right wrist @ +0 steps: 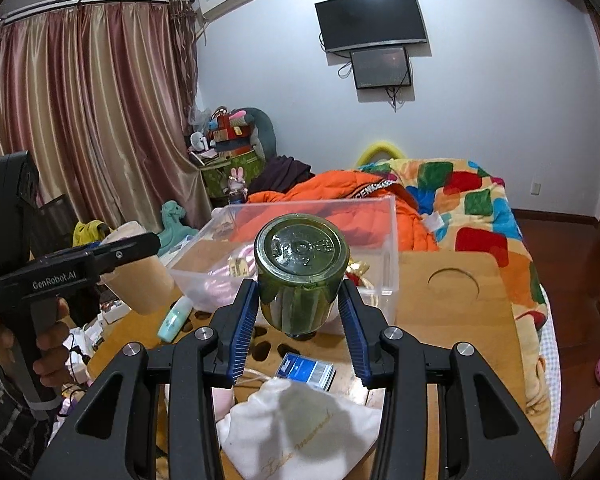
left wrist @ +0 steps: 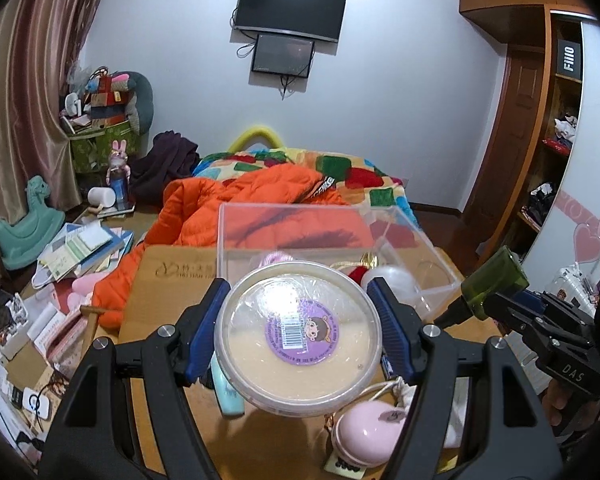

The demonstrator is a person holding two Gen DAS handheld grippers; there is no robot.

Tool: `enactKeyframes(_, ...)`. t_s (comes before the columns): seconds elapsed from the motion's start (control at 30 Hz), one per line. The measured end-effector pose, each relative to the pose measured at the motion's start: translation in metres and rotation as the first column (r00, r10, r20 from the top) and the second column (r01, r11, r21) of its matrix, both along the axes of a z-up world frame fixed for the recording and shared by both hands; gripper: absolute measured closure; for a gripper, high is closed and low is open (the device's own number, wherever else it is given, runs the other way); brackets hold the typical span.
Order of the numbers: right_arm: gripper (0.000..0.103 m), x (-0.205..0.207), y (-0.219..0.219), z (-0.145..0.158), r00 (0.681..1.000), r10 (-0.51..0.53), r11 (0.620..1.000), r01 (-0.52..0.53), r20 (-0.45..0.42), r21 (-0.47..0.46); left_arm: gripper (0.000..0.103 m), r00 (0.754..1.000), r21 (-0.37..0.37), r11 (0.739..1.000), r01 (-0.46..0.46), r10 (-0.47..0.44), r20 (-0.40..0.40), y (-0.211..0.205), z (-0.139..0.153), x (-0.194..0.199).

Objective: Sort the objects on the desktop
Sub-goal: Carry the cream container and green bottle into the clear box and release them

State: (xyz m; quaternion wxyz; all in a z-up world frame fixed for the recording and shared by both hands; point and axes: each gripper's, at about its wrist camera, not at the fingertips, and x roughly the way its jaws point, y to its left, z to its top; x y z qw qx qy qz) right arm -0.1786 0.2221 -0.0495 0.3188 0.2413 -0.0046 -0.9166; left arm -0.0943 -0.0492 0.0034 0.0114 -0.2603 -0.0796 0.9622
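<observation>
From my left wrist, my left gripper (left wrist: 298,336) clamps a round tub (left wrist: 298,332) above the desk (left wrist: 172,272), in front of the clear bin (left wrist: 428,240); my right gripper (left wrist: 488,312) shows at the right edge with the green bottle (left wrist: 494,284).

From my right wrist, that gripper (right wrist: 300,320) pinches the bottle (right wrist: 300,268), base towards the camera, before the bin (right wrist: 392,240). A white pouch (right wrist: 300,432) lies below.

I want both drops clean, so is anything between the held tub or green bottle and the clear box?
Nothing visible blocks either. The tub and green bottle hang before the clear box, whose top is open; some items already lie inside.
</observation>
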Motion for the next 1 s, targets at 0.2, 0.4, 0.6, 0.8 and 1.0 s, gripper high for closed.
enactKeyframes(0.2, 0.065, -0.011, -0.006, 0.013, 1.0, 0.008, 1.0, -0.008, -0.027, -0.005, 0.033, 1.0, -0.001, 1.0, -0.003, 0.003, -0.015, -0.008, 0.01, -0.015)
enactKeyframes(0.4, 0.065, -0.028, -0.019, 0.019, 0.999, 0.028, 1.0, -0.028, -0.038, -0.008, 0.033, 1.0, -0.009, 1.0, -0.013, 0.013, -0.004, -0.013, 0.004, -0.033)
enactKeyframes(0.6, 0.065, -0.042, -0.043, 0.017, 0.997, 0.07, 0.998, -0.07, -0.04, 0.009, 0.033, 1.0, 0.026, 1.0, 0.013, -0.013, 0.016, -0.023, -0.007, -0.05)
enactKeyframes(0.8, 0.065, -0.053, -0.061, 0.001, 0.995, 0.101, 0.994, -0.101, -0.003, 0.044, 0.033, 1.0, 0.007, 1.0, 0.02, -0.02, 0.013, -0.021, -0.013, -0.057)
enactKeyframes(1.0, 0.065, -0.061, -0.069, -0.014, 0.993, 0.116, 0.991, -0.118, 0.032, 0.064, 0.033, 1.0, -0.006, 1.0, 0.027, -0.027, 0.014, -0.018, -0.014, -0.065)
